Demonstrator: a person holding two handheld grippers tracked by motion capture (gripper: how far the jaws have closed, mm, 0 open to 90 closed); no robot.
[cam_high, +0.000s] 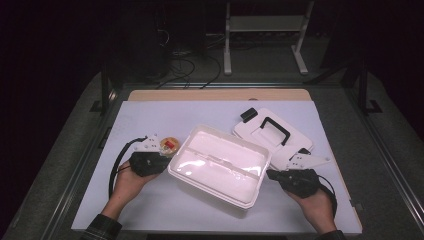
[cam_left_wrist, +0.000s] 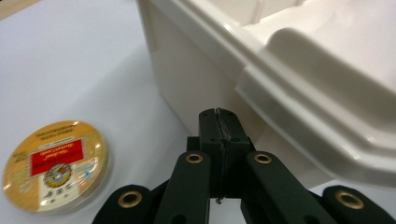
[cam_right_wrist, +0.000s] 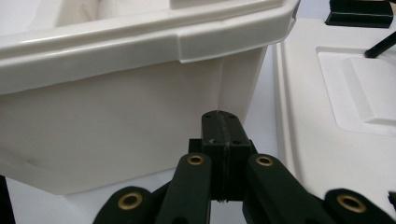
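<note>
Both the left gripper (cam_high: 159, 161) at 9 o'clock and right gripper (cam_high: 272, 174) at 3 o'clock, jaws fully closed and empty, flanked the open white bin (cam_high: 220, 162) mid-worktop (cam_high: 150, 117); likely next: pushing it square.

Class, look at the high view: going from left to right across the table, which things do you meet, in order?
Left gripper → round tin → open white box → right gripper → white lid with black handle.
</note>
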